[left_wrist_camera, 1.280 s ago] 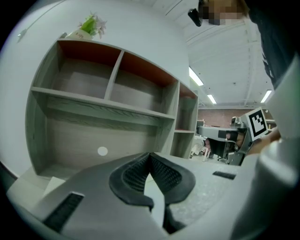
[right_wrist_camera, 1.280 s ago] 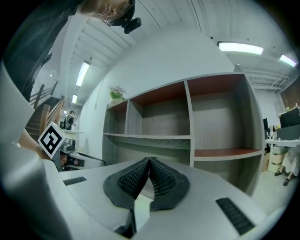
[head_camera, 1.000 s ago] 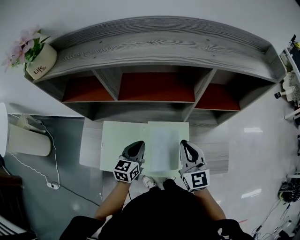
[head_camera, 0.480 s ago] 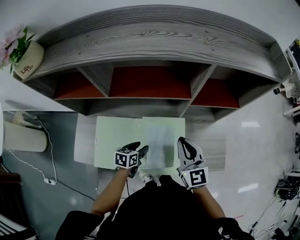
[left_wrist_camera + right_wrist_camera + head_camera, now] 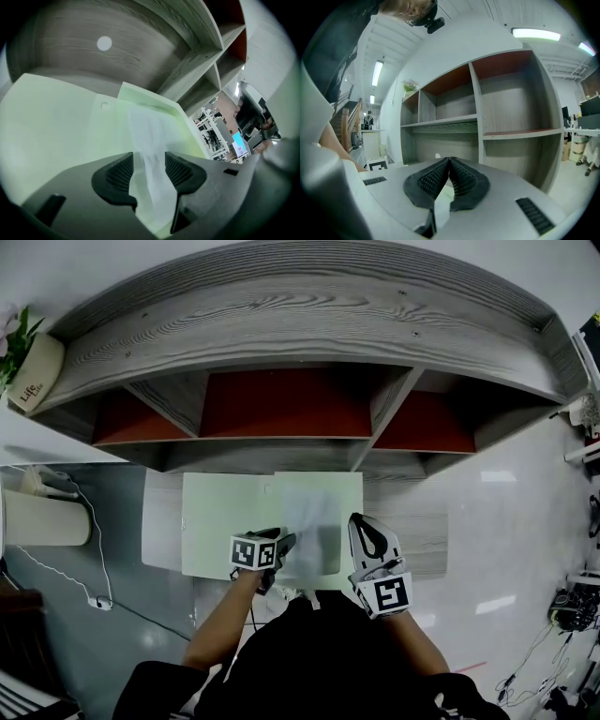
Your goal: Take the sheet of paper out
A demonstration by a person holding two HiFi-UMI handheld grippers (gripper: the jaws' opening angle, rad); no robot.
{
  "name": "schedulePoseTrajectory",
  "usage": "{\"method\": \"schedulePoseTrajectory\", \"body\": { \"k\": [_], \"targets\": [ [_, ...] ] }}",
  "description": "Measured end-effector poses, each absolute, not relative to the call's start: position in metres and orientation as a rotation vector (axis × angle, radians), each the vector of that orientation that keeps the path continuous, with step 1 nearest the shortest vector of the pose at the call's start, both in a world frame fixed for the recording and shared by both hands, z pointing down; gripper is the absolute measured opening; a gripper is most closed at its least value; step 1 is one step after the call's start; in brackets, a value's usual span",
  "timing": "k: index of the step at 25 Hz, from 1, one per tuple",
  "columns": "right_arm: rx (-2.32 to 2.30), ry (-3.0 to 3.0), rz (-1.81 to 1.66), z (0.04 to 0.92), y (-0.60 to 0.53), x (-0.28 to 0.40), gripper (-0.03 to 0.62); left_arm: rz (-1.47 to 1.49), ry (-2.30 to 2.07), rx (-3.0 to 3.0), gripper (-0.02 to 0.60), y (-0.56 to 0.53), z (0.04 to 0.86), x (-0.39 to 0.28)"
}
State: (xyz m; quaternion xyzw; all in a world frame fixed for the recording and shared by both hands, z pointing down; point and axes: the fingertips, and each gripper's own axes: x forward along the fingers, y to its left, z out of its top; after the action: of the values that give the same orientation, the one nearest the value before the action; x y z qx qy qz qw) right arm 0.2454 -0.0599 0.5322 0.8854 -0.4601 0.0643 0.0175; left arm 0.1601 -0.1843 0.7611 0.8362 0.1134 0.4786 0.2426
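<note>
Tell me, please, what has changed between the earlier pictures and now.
The left hand-held gripper tipped downward at the near edge of the white sheet of paper. Its jaws have just been opening, and the sheet lies between them, not pinched. Unchanged: the right hand-held gripper stays shut on the right edge of the pale green folder, which lies open on the grey wooden desk.

Flower pot (image 5: 28,381) cut by frame edge; near end of sheet of paper (image 5: 145,126) hidden behind left gripper (image 5: 149,159).
</note>
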Motion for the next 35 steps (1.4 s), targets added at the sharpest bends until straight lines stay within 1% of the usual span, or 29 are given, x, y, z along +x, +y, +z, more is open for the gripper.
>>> {"method": "schedulePoseTrajectory", "body": {
  "k": [2,10,15,17,21,23,27,35],
  "targets": [
    [2.756,-1.424,0.201,0.533,-0.058,0.249,0.021,1.334,0.303,2.274,0.196,-0.182,0.766,0.160],
    [2.767,-1.423,0.210,0.535,-0.053,0.258,0.021,1.369,0.284,2.241,0.190,-0.171,0.775,0.159],
    [2.767,-1.432,0.226,0.541,-0.051,0.257,0.021,1.378,0.262,2.237,0.155,-0.167,0.779,0.157],
    [2.768,-1.433,0.229,0.542,-0.051,0.257,0.021,1.380,0.245,2.241,0.132,-0.168,0.781,0.157],
    [2.773,-1.431,0.232,0.544,-0.048,0.256,0.021,1.386,0.181,2.261,0.046,-0.175,0.783,0.157],
    [2.776,-1.428,0.232,0.544,-0.047,0.255,0.021,1.386,0.158,2.264,0.018,-0.177,0.783,0.157],
    [2.777,-1.426,0.230,0.542,-0.046,0.254,0.023,1.381,0.136,2.273,0.008,-0.179,0.782,0.157],
    [2.781,-1.440,0.228,0.541,-0.050,0.244,0.021,1.358,0.080,2.288,0.006,-0.197,0.773,0.153]
  ]
}}
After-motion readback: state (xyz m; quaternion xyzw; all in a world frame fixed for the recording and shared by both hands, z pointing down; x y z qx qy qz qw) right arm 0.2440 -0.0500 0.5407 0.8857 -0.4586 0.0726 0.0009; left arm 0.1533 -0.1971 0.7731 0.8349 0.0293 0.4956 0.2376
